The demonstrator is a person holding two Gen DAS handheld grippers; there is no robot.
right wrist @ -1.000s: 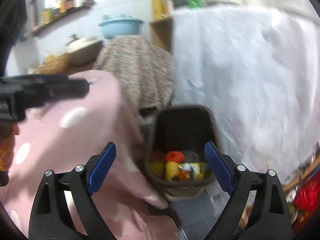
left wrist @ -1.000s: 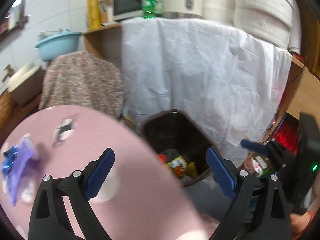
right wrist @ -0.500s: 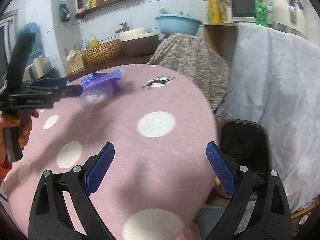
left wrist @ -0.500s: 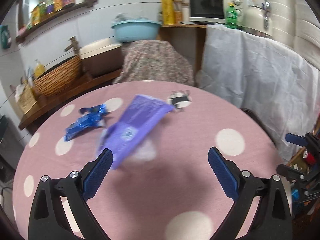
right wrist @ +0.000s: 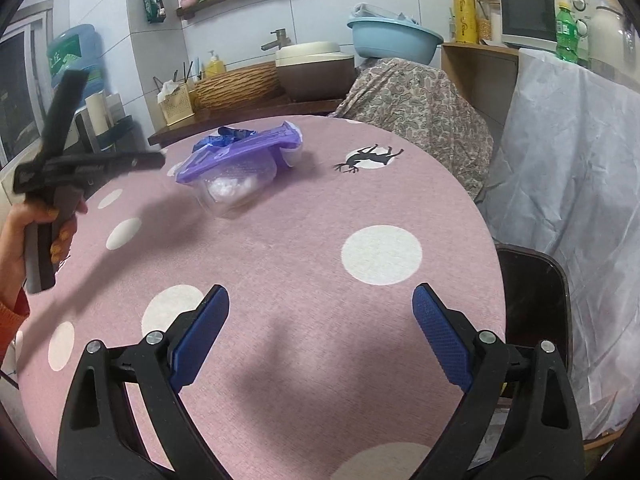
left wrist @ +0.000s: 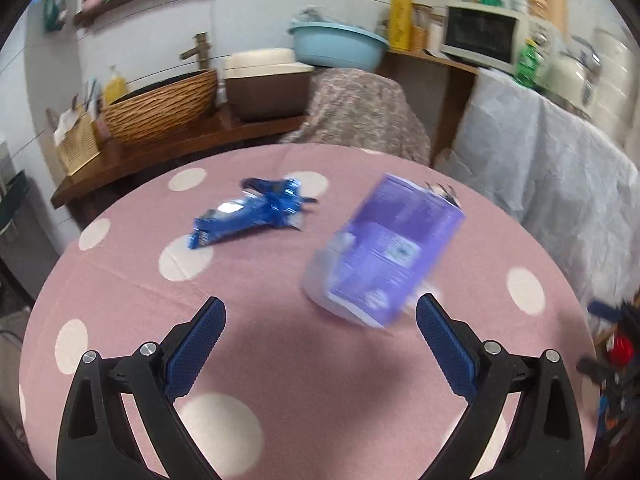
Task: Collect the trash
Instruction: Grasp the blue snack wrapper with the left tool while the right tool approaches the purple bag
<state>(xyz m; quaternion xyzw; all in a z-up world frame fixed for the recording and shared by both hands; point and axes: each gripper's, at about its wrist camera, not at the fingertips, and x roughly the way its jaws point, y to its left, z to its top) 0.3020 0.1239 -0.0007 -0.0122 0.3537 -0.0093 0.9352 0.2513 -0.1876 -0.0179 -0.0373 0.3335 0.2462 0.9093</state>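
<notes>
Pink dotted table [left wrist: 280,320] now fills both views; bin [right wrist: 532,300] slid to right edge. Left gripper [left wrist: 320,324], right gripper [right wrist: 320,316]: jaws wide open, empty. Purple tray [left wrist: 384,248], blue wrapper [left wrist: 252,212] lie on table, next pickups.

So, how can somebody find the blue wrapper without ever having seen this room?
Look at the round pink table with white dots. Two pieces of trash lie on its far half. The blue wrapper is the small, crumpled, shiny one, left of the bigger purple-lidded clear tub.
</notes>
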